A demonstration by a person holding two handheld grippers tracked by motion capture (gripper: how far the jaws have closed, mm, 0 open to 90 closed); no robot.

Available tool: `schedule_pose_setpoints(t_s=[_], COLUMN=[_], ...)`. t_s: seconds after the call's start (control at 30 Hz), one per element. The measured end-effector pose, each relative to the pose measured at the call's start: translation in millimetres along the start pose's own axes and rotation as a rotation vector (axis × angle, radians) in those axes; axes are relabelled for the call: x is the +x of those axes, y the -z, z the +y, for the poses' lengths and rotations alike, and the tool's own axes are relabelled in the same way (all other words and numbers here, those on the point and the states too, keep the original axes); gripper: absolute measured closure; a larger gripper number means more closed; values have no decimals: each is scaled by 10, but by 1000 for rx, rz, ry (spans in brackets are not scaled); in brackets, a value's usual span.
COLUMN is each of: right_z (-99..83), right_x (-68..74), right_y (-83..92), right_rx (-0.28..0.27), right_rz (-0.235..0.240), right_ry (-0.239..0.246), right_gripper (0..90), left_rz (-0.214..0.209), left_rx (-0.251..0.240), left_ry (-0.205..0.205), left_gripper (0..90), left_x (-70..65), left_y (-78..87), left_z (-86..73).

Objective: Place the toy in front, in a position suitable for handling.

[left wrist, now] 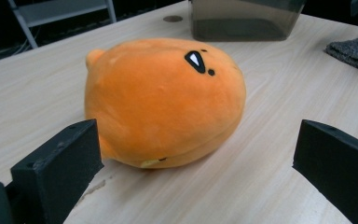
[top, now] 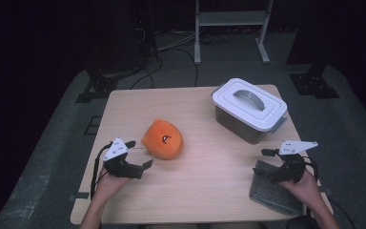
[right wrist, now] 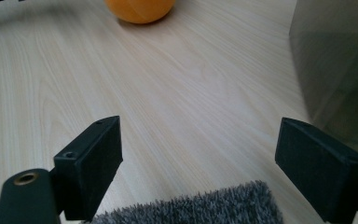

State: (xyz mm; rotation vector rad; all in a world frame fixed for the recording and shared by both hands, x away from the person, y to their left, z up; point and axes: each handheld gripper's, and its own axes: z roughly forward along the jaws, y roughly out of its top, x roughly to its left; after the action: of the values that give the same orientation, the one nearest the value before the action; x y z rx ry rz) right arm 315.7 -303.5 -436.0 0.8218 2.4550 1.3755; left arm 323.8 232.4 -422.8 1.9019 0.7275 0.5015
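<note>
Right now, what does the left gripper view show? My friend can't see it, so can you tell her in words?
A round orange plush toy with a small black-and-white eye lies on a light wooden table, just ahead of the left gripper, whose two black jaws stand wide open and apart from it. Behind it sit a dark see-through plastic box and a grey fuzzy cloth.

Table (top: 205, 191) evenly lit from above, surroundings dark; close views slightly soft.
</note>
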Motion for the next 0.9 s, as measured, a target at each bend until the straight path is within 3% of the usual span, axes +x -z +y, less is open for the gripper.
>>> schedule_pose_setpoints(t_s=[0.23,0.43,0.57,0.87,0.9], right_z=[-32,-54,-58,-41,-36], right_x=[14,8,1,4,9], right_y=[15,111,156,115,110], right_rx=[7,-26,-44,-30,-30], right_rz=[11,-4,-11,-5,-4], right_ry=[-7,-33,-40,-35,-33], right_gripper=[137,134,134,133,133], left_rz=[-16,-46,-54,-72,-86], left_rx=[-28,-63,-51,-30,-34], left_ry=[4,1,-43,-82,-91], left_gripper=[0,0,0,1,38], left_x=[34,50,87,218,229], left_y=[-59,-113,-152,-298,-316], left_z=[55,162,250,356,361])
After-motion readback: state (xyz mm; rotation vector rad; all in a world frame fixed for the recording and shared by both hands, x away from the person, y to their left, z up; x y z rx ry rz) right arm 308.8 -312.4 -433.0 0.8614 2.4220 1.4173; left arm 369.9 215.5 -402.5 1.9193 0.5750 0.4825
